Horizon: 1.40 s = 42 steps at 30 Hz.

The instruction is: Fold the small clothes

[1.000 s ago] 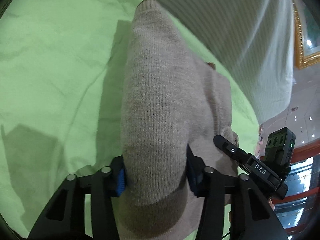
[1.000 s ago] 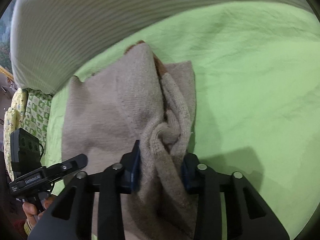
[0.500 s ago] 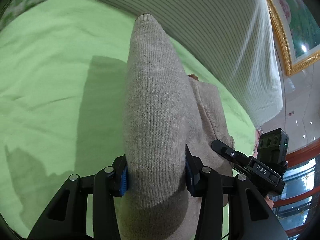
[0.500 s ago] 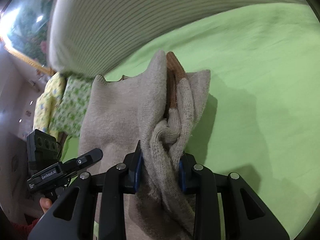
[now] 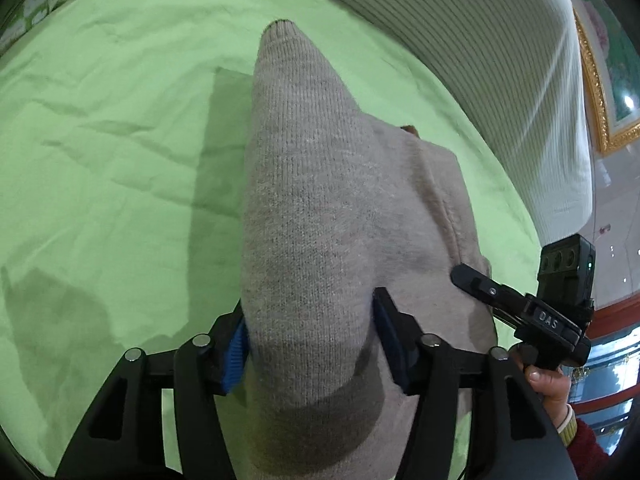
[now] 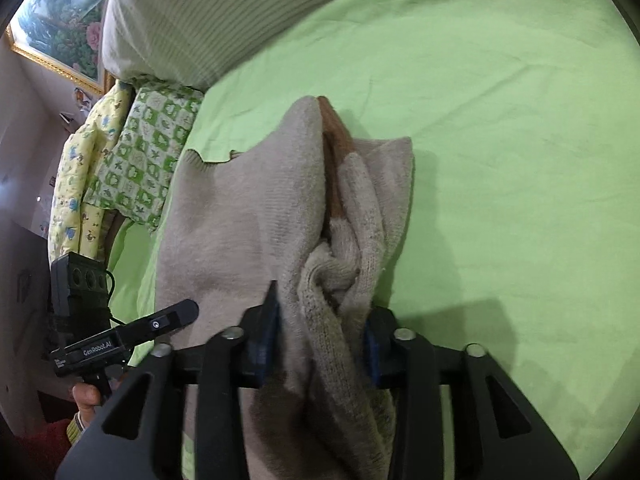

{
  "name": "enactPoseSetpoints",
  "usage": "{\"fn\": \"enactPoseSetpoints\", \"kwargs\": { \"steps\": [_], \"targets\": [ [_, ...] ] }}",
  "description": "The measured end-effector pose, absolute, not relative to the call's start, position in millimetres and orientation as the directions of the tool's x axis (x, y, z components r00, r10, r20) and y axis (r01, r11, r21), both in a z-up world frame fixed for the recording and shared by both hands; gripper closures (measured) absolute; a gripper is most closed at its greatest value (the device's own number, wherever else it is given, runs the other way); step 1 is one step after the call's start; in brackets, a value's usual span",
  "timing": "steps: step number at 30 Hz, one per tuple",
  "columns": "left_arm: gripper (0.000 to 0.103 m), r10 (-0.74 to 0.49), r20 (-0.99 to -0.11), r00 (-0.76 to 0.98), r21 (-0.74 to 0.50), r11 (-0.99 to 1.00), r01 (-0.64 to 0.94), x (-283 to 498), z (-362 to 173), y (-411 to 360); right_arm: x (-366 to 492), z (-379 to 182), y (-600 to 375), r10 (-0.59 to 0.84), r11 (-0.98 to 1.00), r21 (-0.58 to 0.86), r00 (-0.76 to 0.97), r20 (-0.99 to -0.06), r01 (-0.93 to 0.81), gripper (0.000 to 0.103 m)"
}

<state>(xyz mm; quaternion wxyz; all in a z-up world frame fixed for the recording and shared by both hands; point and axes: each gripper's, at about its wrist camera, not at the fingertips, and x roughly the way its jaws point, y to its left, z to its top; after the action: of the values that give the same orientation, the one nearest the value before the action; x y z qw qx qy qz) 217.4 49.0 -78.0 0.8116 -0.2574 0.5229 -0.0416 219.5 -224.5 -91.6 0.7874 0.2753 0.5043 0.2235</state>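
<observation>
Fold in progress, judged at an intermediate stage: the beige knit sweater (image 5: 320,208) is lifted partly off the green bed sheet (image 5: 100,160), one end draped down toward the sheet. The left gripper (image 5: 310,340) pinches a smooth bunched section between its blue pads; the right gripper (image 6: 320,332) pinches a twisted, gathered edge (image 6: 332,276). Remaining, by estimate: lay the garment down, align the layers, release. The grasped fabric hides the pad contact faces. A brown part (image 6: 336,136) is only partly exposed; its nature cannot be told. The sweater's near end is cut off by both frame edges
</observation>
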Motion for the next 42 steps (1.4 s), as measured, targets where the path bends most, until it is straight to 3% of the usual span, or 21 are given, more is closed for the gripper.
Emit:
{"fn": "enactPoseSetpoints", "kwargs": {
  "steps": [3,12,23,27,28,31,36,42],
  "targets": [
    [0.036,-0.299,-0.841,0.451,-0.424,0.882,-0.207,212.9,-72.0,50.9,219.8,-83.4,-225.4,0.607,0.763,0.642,0.42,-0.675,-0.071,0.052],
    [0.029,-0.143,-0.873,0.467,-0.286,0.925,-0.251,175.4,-41.9,33.1,176.4,-36.4,-251.7,0.54,0.778,0.625,0.575,-0.615,-0.062,0.052],
    [0.028,-0.08,-0.901,0.426,-0.171,0.968,-0.181,117.6,-43.4,14.8,158.0,-44.6,-215.5,0.578,0.786,0.61,0.478,-0.662,-0.105,0.055],
    [0.028,-0.078,-0.915,0.397,-0.163,0.969,-0.185,107.7,-54.4,17.7,167.7,-57.3,-205.6,0.58,0.791,0.604,0.439,-0.687,-0.101,0.064],
    [0.028,-0.079,-0.915,0.395,-0.165,0.968,-0.19,109.7,-57.8,17.9,169.9,-59.1,-203.6,0.58,0.793,0.601,0.431,-0.691,-0.102,0.076],
    [0.028,-0.079,-0.916,0.394,-0.17,0.964,-0.204,111.6,-64.2,20.1,169.9,-53.6,-198.7,0.58,0.797,0.59,0.436,-0.688,-0.128,0.09],
    [0.028,-0.095,-0.914,0.394,-0.187,0.961,-0.202,115.7,-66.4,18.2,152.5,-27.5,-214.9,0.559,0.798,0.586,0.537,-0.631,-0.141,0.093],
    [0.026,-0.101,-0.925,0.367,-0.179,0.966,-0.186,119.0,-79.7,11.9,152.9,-72.0,-223.0,0.5,0.83,0.556,0.502,-0.706,-0.045,0.093]
  ]
}}
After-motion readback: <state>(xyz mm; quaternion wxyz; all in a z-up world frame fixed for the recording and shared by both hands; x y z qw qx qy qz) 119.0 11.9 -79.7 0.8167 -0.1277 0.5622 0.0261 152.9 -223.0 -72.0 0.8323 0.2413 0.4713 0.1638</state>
